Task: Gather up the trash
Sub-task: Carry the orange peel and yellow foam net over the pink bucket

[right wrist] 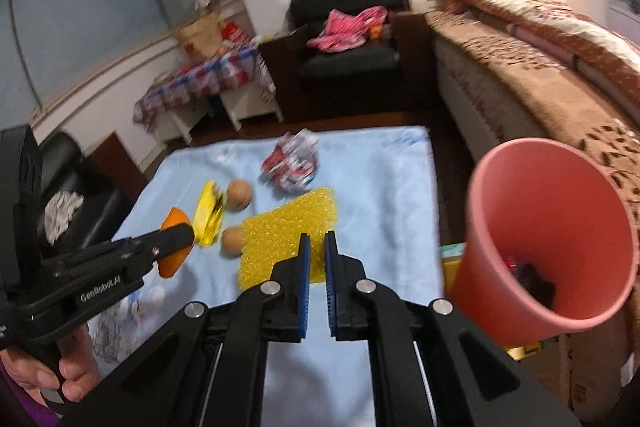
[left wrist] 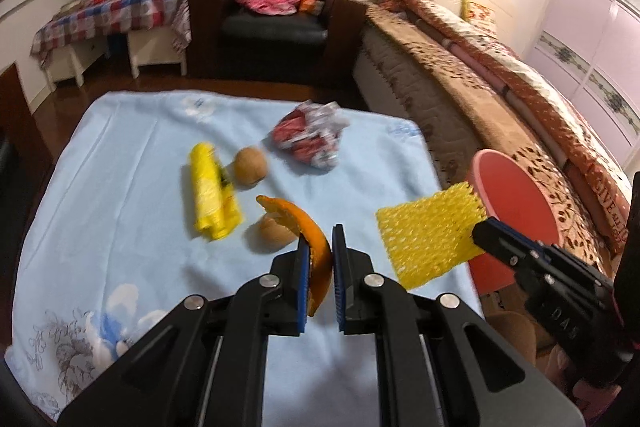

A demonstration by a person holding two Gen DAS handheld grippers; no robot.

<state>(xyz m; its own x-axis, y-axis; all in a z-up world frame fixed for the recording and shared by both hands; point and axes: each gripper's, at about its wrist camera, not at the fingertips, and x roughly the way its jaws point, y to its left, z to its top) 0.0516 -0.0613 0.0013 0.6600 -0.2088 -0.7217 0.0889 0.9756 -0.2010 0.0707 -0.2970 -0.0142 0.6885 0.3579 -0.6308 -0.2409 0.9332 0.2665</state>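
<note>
Trash going into the pink bin point(right wrist: 552, 227), two bits already lifted off the blue cloth point(left wrist: 120, 167)

Bin sits off the worktop's right edge, so swing both loads over its mouth before letting go. Left claw point(left wrist: 320, 251) is nearly closed, pinching the orange peel point(left wrist: 308, 227); right claw point(right wrist: 316, 251) is clamped tight on the yellow foam net point(right wrist: 280, 231). Wrappers and shells lie farther back, untouched.

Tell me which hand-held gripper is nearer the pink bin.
Right. The right hand-held gripper, shut on the yellow foam net, is beside the pink bin; the left hand-held gripper, holding orange peel, is farther away.
</note>
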